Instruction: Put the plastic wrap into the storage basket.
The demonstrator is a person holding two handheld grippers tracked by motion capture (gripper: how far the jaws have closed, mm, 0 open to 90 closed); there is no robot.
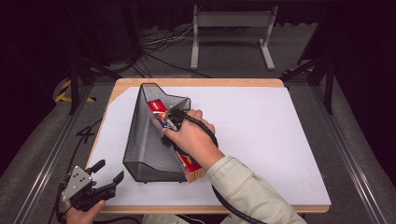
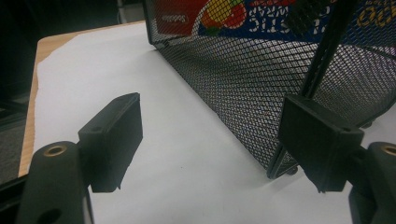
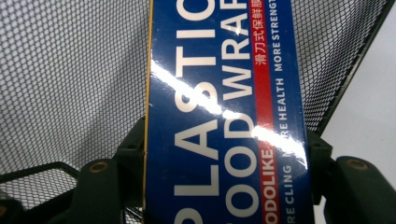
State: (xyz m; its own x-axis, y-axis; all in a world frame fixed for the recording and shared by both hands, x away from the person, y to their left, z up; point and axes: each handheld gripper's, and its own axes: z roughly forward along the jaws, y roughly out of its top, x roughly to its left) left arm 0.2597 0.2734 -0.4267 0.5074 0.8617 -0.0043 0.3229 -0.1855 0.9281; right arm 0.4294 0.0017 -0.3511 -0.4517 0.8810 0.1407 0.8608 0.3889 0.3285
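The right claw [image 3: 224, 158] is clamped on a long blue box of plastic food wrap [image 3: 224, 93], one black jaw pressed on each long side of the box. In the high view the right hand [image 1: 191, 137] holds that claw over the open side of a black wire-mesh basket [image 1: 142, 144], and the box [image 1: 189, 165] lies slanted in the basket, its far end with the red print deep inside against the mesh and its near end sticking out past the basket's front corner. The basket stands on a white sheet [image 1: 261, 140] that covers the wooden worktop [image 1: 196, 82].

The left claw [image 1: 102, 179] sits at the near left corner of the worktop, just beside the basket's front, its jaws wide apart and holding nothing. In the left gripper view the mesh wall [image 2: 261, 79] rises between those jaws farther off, with the box's bright print [image 2: 224, 14] showing through it
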